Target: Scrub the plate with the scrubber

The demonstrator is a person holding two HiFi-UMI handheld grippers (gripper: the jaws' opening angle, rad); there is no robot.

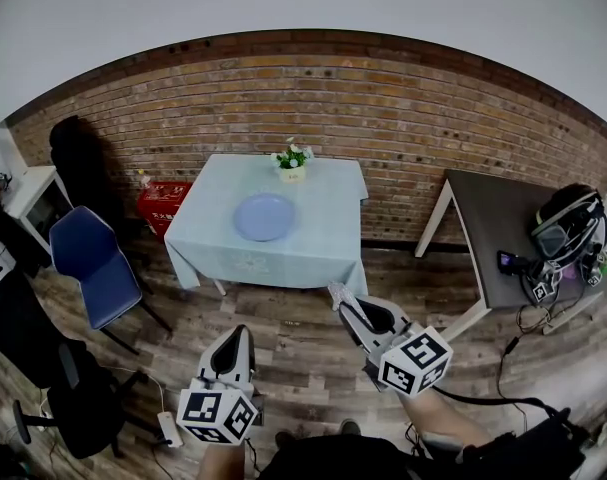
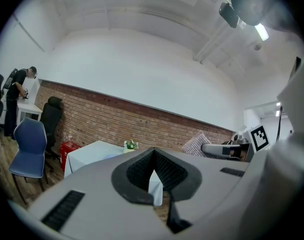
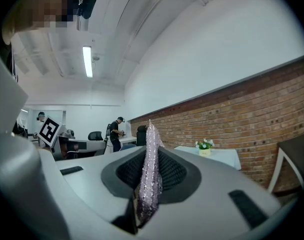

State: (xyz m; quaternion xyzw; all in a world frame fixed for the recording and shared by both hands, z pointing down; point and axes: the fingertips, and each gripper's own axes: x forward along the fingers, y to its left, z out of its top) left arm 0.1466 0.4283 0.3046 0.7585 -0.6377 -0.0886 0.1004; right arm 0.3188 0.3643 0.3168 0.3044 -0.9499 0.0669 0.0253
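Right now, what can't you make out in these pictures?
Plate: head view, too far off to tell clean from dirty.
Scrubber: right gripper view, seen edge-on, its lower end hidden between the right gripper's jaws.
Gadgets on the dark table: head view, too small to name.

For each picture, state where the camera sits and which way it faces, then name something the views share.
Head view: on the person's head, looking down and forward at the table and plate; left claw and right claw show.
Left gripper view: on the left claw, facing the brick wall over its shut jaws.
Right gripper view: on the right claw, facing along that wall past jaws shut on the scrubber.
Shared: all three show the table and flower pot.
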